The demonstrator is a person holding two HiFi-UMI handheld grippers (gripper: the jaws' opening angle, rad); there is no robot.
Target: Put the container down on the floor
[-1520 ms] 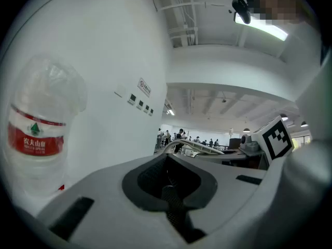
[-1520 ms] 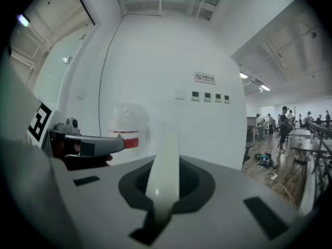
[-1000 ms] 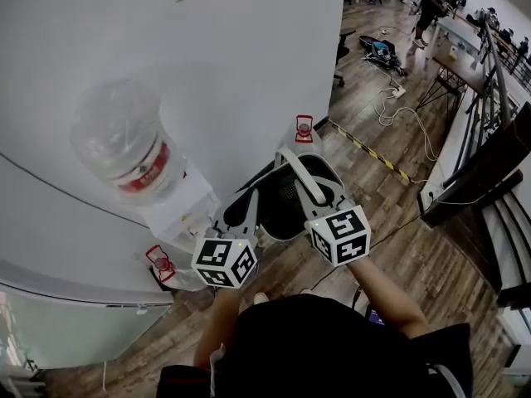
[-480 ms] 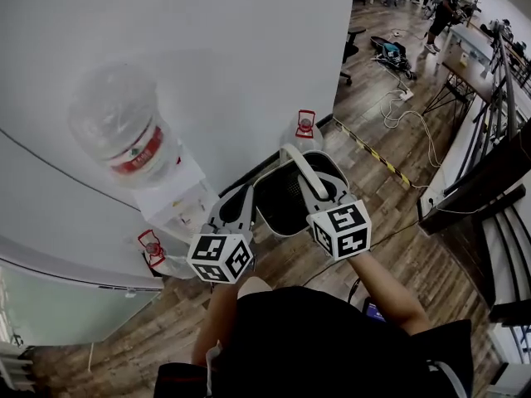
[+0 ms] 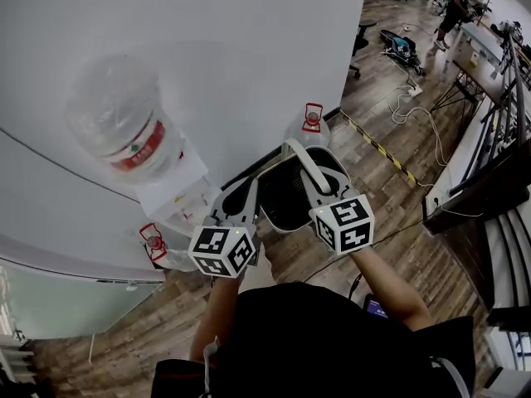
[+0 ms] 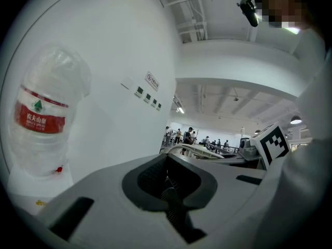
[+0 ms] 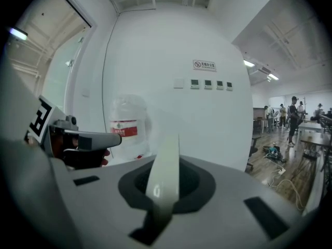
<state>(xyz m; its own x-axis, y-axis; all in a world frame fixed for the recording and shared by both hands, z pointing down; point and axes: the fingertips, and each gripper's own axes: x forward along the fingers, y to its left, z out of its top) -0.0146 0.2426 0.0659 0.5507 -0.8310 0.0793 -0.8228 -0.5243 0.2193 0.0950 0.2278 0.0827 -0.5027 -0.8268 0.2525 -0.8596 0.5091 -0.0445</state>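
The container [image 5: 286, 196] is a dark mesh bin with a pale arched handle [image 5: 300, 162], held up between both grippers over the wooden floor [image 5: 398, 247] beside the white wall. My left gripper [image 5: 246, 204] is shut on its dark mesh edge [image 6: 171, 204] at the left side. My right gripper [image 5: 314, 185] is shut on the pale handle [image 7: 163, 173], which runs up between its jaws. In the gripper views my left gripper [image 6: 168, 193] and right gripper [image 7: 158, 206] hide most of the bin. Its underside is hidden.
A water dispenser with a big clear bottle [image 5: 123, 131] stands at the wall on the left. Two spare bottles with red caps [image 5: 311, 123] [image 5: 159, 251] stand on the floor near the bin. Cables [image 5: 406, 98], desks and people fill the far right.
The bin stays held by both grippers. The whole pair has drifted slightly toward the wall and the view has shifted a little.
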